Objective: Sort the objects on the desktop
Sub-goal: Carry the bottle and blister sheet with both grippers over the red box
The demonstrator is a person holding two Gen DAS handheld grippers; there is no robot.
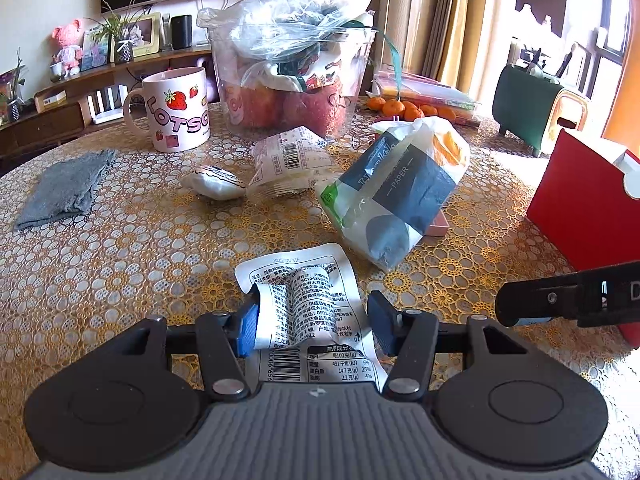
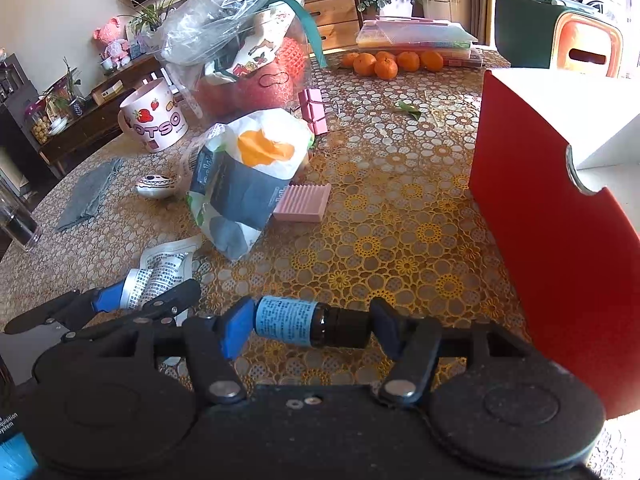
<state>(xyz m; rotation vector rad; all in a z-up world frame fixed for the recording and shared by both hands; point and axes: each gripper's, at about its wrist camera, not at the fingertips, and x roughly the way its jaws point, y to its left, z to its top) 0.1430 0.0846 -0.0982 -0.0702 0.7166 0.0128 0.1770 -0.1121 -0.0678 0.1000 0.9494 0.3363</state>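
far beyond the jaws, off the table, a pink plush doll (image 1: 68, 46) stands on a low wooden shelf (image 1: 52, 116) beside potted plants (image 1: 120, 36), a picture frame (image 1: 146, 34) and a black speaker (image 1: 182, 32). ahead to the right hang beige curtains (image 1: 448, 20), with a green chair (image 1: 532, 104) just past the table edge.

Blk left gripper (image 1: 312, 320), blue pads, silver screws.
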